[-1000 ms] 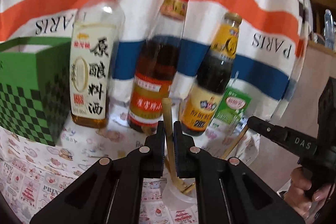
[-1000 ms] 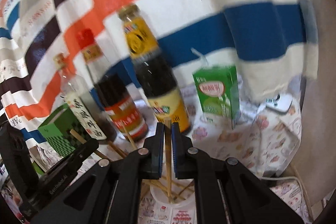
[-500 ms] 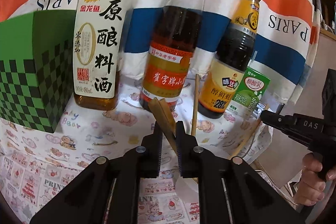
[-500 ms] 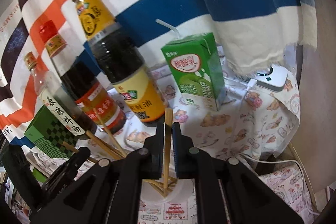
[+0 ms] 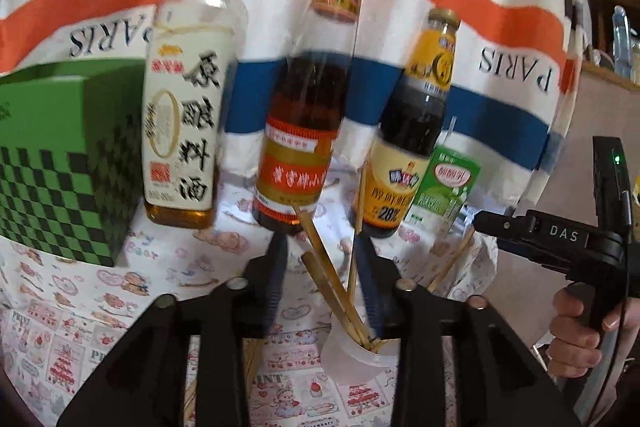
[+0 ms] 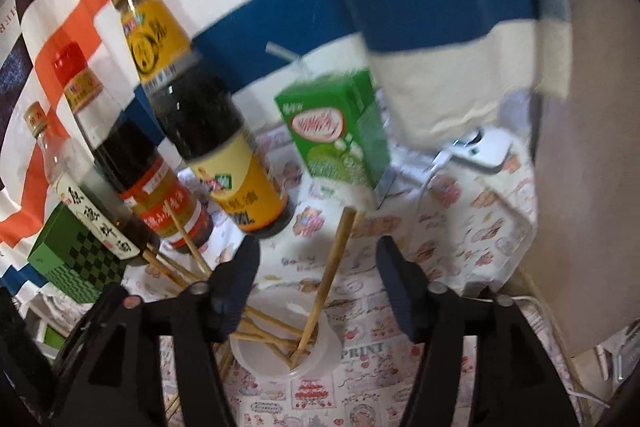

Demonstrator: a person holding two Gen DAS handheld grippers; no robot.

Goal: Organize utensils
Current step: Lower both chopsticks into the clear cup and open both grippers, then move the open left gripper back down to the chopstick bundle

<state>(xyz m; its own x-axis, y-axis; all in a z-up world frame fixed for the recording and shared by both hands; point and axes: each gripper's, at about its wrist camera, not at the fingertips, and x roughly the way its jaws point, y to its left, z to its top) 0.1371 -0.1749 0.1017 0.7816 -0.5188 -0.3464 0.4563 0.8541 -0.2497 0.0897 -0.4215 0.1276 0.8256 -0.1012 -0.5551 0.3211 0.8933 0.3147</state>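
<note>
chopsticks (image 6: 326,275) between opening right hand-held gripper (image 6: 316,267)

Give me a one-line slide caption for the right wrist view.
Right gripper opening around a chopstick standing in the clear plastic cup, sauce bottles and green carton behind.

Left hand-held gripper (image 5: 322,251) opening; right hand-held gripper (image 6: 316,259) opening wider.

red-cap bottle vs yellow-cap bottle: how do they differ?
The red-cap bottle is taller than the yellow-cap bottle and stands in the middle of the row; the yellow-cap one stands at the end beside the green carton. The red-cap one carries an orange and red label, the yellow-cap one a yellow label with "28%". Both stand upright, capped, holding dark liquid.
</note>
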